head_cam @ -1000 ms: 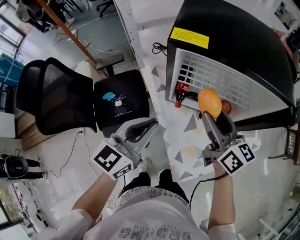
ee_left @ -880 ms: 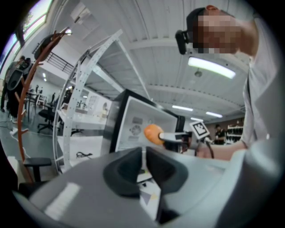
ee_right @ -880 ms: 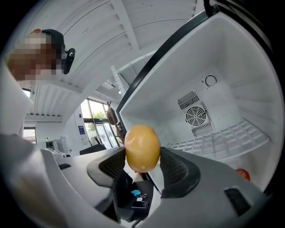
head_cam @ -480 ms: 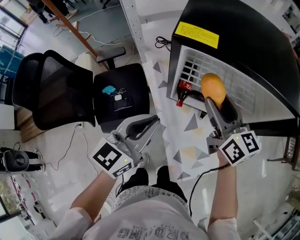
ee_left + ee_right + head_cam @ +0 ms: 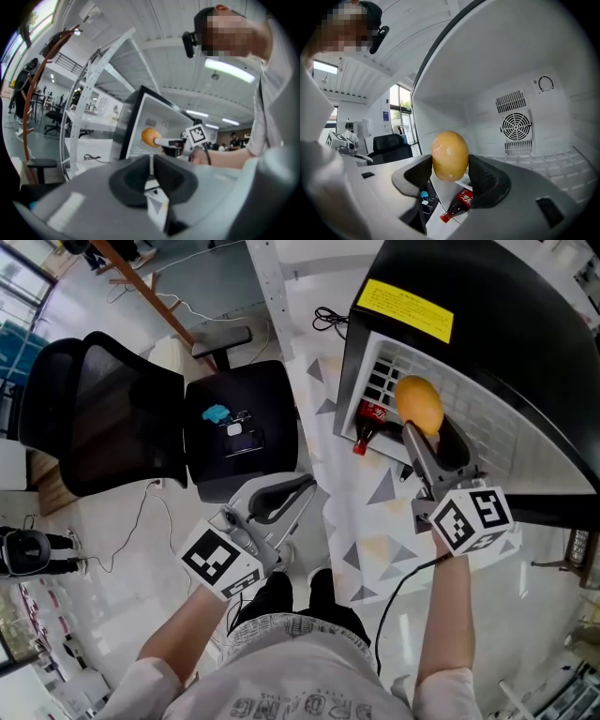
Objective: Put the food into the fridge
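My right gripper (image 5: 424, 423) (image 5: 450, 164) is shut on a yellow-orange mango (image 5: 419, 405) (image 5: 450, 155) and holds it just inside the open mouth of the black mini fridge (image 5: 487, 296), over its white wire shelf (image 5: 469, 413). A cola bottle (image 5: 367, 420) (image 5: 458, 203) lies on the fridge floor below the mango. The fridge's white back wall with a round fan grille (image 5: 516, 126) fills the right gripper view. My left gripper (image 5: 281, 501) (image 5: 151, 180) is shut with nothing in it, low at the left, near the chair seat. The mango (image 5: 149, 137) also shows far off in the left gripper view.
A black office chair (image 5: 141, 423) stands at the left with small blue and white items (image 5: 230, 432) on its seat. A white perforated rack post (image 5: 267, 296) rises behind it. A black cable (image 5: 328, 322) lies on the patterned floor by the fridge's left side.
My right gripper has carried the mango a little farther forward into the fridge opening. The left gripper has stayed where it was.
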